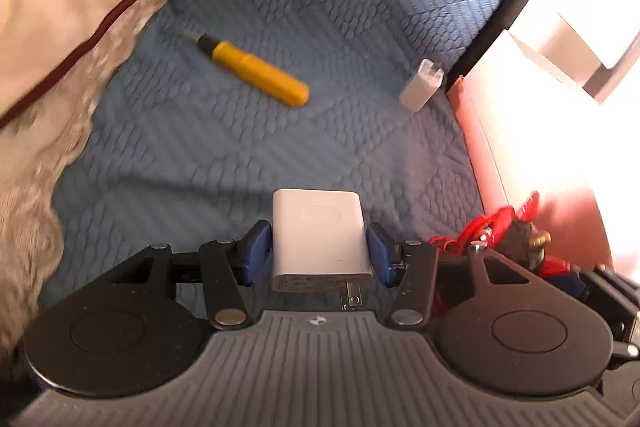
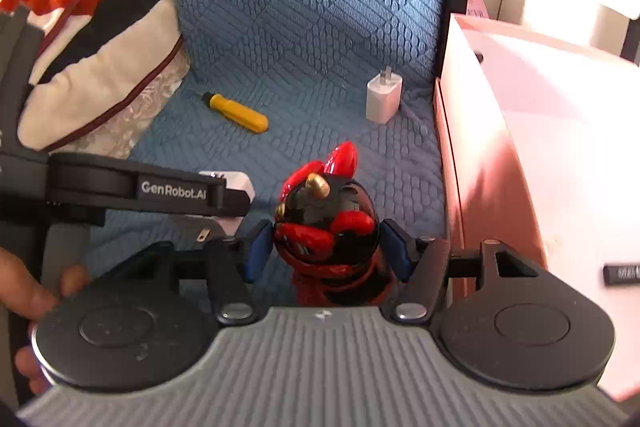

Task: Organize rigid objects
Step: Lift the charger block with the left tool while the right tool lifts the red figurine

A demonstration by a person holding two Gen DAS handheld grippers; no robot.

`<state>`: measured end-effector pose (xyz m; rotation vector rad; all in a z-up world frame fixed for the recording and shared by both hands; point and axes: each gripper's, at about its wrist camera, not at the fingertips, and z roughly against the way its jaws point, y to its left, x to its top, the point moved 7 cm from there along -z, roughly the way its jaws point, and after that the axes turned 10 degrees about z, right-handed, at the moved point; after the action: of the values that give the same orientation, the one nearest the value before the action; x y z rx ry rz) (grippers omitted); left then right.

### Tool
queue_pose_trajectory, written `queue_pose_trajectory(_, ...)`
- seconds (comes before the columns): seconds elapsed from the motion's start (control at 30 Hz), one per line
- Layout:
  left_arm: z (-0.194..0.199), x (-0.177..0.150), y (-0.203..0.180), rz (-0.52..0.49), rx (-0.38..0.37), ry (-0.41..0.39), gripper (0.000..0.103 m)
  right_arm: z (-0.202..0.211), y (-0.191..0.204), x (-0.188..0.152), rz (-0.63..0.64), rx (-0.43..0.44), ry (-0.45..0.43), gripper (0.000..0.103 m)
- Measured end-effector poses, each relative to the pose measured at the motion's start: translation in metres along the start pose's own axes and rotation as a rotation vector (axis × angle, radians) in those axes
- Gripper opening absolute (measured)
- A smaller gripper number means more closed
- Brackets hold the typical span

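My left gripper (image 1: 320, 249) is shut on a white charger block (image 1: 318, 231), its blue pads pressing both sides and the prongs pointing back at the camera. My right gripper (image 2: 326, 247) is shut on a red and black figurine (image 2: 324, 223) with gold horns. That figurine (image 1: 512, 235) also shows at the right of the left wrist view. A yellow screwdriver (image 1: 256, 73) (image 2: 236, 113) and a second, smaller white charger (image 1: 420, 85) (image 2: 383, 97) lie on the blue quilted cover (image 1: 280, 155) (image 2: 304, 27). In the right wrist view, the left gripper (image 2: 176, 191) reaches in from the left.
A pink box (image 2: 520, 155) (image 1: 532, 155) stands along the right edge of the cover, with a small dark object (image 2: 624, 273) on it. A cream, red and black pillow (image 2: 100, 59) (image 1: 68, 11) lies at the left. A person's hand (image 2: 32, 299) grips the left tool.
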<state>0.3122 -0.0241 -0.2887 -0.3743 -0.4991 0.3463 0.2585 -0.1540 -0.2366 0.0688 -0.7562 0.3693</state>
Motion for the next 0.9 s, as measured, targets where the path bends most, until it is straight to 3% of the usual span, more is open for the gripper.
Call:
queue_pose_trajectory(0.23, 0.000, -0.022, 0.006, 0.031, 0.032, 0.035, 0.059, 0.001, 0.008, -0.014, -0.017, 0.002, 0.032, 0.062)
queue_pose_trajectory(0.53, -0.003, -0.022, 0.009, 0.064, 0.024, 0.054, 0.060, -0.006, 0.006, -0.020, -0.043, 0.016, 0.053, 0.063)
queue_pose_trajectory(0.9, -0.009, -0.019, 0.006, 0.042, 0.073, 0.027, 0.066, -0.021, 0.005, -0.020, -0.044, 0.009, 0.073, 0.061)
